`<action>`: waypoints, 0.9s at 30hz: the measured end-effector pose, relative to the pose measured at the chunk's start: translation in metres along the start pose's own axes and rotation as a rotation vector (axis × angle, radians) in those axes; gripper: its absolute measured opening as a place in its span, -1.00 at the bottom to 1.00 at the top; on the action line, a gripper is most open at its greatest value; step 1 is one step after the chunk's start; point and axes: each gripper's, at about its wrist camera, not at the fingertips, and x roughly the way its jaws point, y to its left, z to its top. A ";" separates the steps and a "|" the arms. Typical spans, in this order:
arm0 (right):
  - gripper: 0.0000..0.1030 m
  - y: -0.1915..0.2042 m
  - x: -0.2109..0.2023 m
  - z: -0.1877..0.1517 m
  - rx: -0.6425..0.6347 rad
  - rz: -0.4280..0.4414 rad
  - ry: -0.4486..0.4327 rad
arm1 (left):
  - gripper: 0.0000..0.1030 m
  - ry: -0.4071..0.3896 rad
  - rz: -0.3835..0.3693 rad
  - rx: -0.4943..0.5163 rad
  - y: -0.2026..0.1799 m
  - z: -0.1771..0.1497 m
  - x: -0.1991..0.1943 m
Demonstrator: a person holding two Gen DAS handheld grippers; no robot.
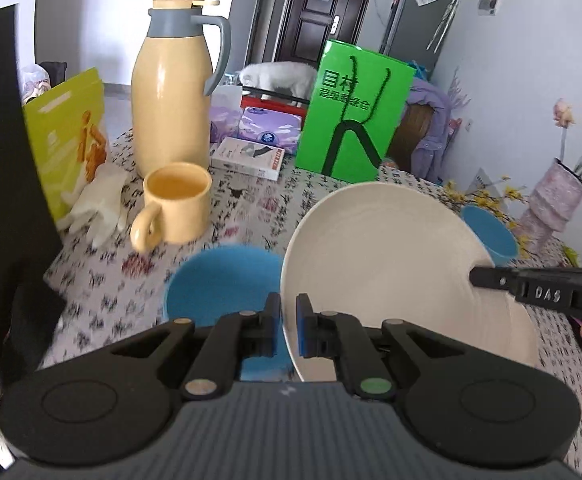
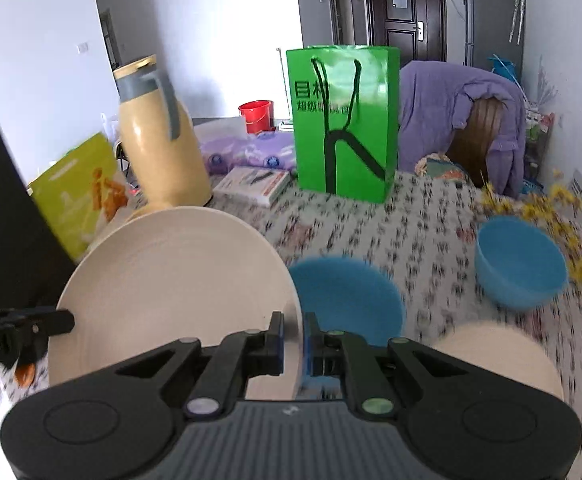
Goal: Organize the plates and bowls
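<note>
Left wrist view: the fingers (image 1: pixel 306 322) of the left gripper (image 1: pixel 289 328) are pinched narrow on the near-left rim of a cream plate (image 1: pixel 391 272), which is held tilted above the counter (image 1: pixel 247 204). At the plate's far right rim the right gripper (image 1: pixel 476 278) enters from the side, likewise clamped on the edge. A blue bowl (image 1: pixel 219 284) lies just left of and below the plate; a second blue bowl (image 1: pixel 491 234) shows behind its upper right edge. Farther out stand a yellow mug (image 1: pixel 177 204), a yellow thermos jug (image 1: pixel 173 92) and a green paper bag (image 1: pixel 351 116).

Right wrist view: the right gripper (image 2: pixel 293 340) holds the same cream plate (image 2: pixel 171 280) by its right rim, fingers (image 2: pixel 277 332) closed narrow on it; the left gripper (image 2: pixel 67 320) grips the opposite rim. One blue bowl (image 2: pixel 347 296) sits just beyond the fingers, another blue bowl (image 2: pixel 521 264) well to the right on the floral counter (image 2: pixel 431 216).
</note>
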 end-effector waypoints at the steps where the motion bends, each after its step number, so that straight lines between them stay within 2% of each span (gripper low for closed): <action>1: -0.82 0.001 -0.006 -0.011 0.001 -0.002 -0.003 | -0.84 -0.013 -0.004 0.003 0.000 -0.009 -0.007; 6: -0.81 0.004 -0.034 -0.071 0.002 -0.033 -0.004 | -0.84 0.013 -0.036 -0.040 -0.002 -0.061 -0.023; 10: -0.81 -0.002 -0.045 -0.107 0.034 -0.043 0.019 | -0.84 0.036 -0.070 -0.052 -0.007 -0.092 -0.030; 19: -0.78 -0.025 -0.053 -0.161 0.091 -0.071 0.052 | -0.84 0.054 -0.117 -0.021 -0.028 -0.128 -0.027; 27: -0.78 -0.043 -0.057 -0.185 0.096 -0.113 0.084 | -0.84 0.107 -0.156 -0.012 -0.044 -0.144 -0.005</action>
